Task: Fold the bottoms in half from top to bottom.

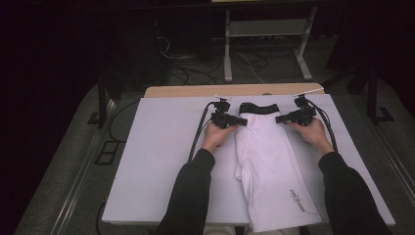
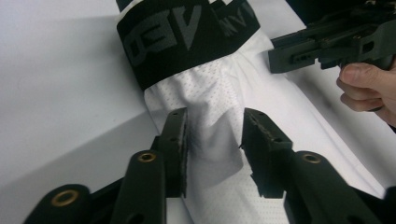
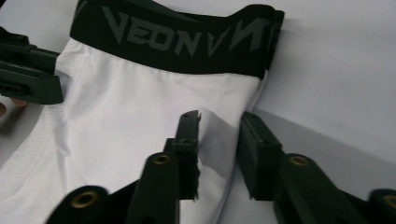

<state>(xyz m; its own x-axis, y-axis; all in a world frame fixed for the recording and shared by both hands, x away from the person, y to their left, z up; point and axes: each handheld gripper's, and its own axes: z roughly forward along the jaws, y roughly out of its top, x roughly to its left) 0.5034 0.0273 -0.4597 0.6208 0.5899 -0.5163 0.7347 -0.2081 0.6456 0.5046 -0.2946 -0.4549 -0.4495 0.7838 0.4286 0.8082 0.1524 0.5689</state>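
**High view: two grippers at the shorts' waist, one on each edge**

High view, far left first: bare white table (image 1: 147,161), and a black-sleeved forearm running up to the left gripper (image 1: 230,119). Its jaws point right, at the left edge of the white shorts (image 1: 274,166), just below the black waistband (image 1: 258,107). The shorts lie folded lengthwise between the two grippers, waistband at the far end, legs trailing back toward the person and over the near table edge. A small dark logo (image 1: 296,199) sits on the leg, well behind the grippers. On the right edge, the right gripper (image 1: 286,118) points left, mirroring its partner, hand wrapped behind it.

Now the left gripper view. The left gripper (image 2: 215,135) has a raised fold of the white shorts (image 2: 219,107) standing between its jaws. A gap shows on both sides of the fold, so the jaws are part-way closed around the cloth and not clearly pressing it. The waistband (image 2: 187,37) lies just ahead of the tips; the other gripper sits beyond to the upper right.

Right gripper view, same story. The right gripper (image 3: 219,135) straddles a lifted corner of the shorts (image 3: 140,107) at their edge, the cloth brushing the left jaw, the right jaw standing clear over the table (image 3: 336,70). The lettered waistband (image 3: 177,42) runs just ahead.
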